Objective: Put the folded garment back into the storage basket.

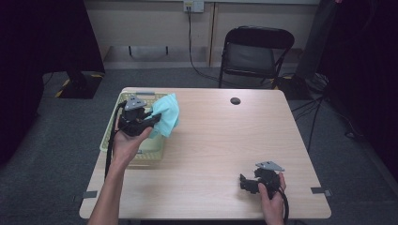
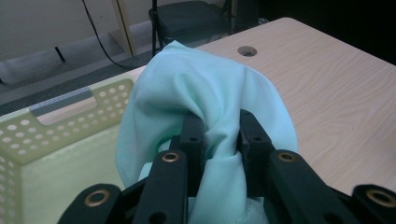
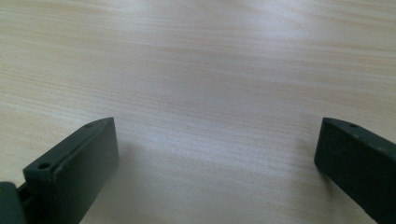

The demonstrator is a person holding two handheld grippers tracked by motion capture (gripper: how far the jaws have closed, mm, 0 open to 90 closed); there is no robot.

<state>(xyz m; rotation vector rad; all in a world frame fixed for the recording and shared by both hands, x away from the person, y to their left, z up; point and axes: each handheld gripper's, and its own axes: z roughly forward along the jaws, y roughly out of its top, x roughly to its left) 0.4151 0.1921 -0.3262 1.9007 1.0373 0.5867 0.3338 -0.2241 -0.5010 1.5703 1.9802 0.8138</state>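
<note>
Mint cloth (image 2: pixel 205 98) hangs pinched in the left tongs (image 2: pixel 219 135) above the basket (image 2: pixel 70 123), seemingly for lifting out, while the right tongs (image 3: pixel 215 158) gape empty over the counter (image 3: pixel 210 60).

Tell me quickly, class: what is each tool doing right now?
Left tool: closed on the light blue cloth, above the basket.
Right tool: open, holding nothing, over the bare table.

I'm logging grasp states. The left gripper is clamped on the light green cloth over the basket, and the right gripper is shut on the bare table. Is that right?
Not quite: the right gripper is open, its jaws spread wide over bare table, as the right gripper view shows. The left gripper does clamp the cloth over the basket.
</note>
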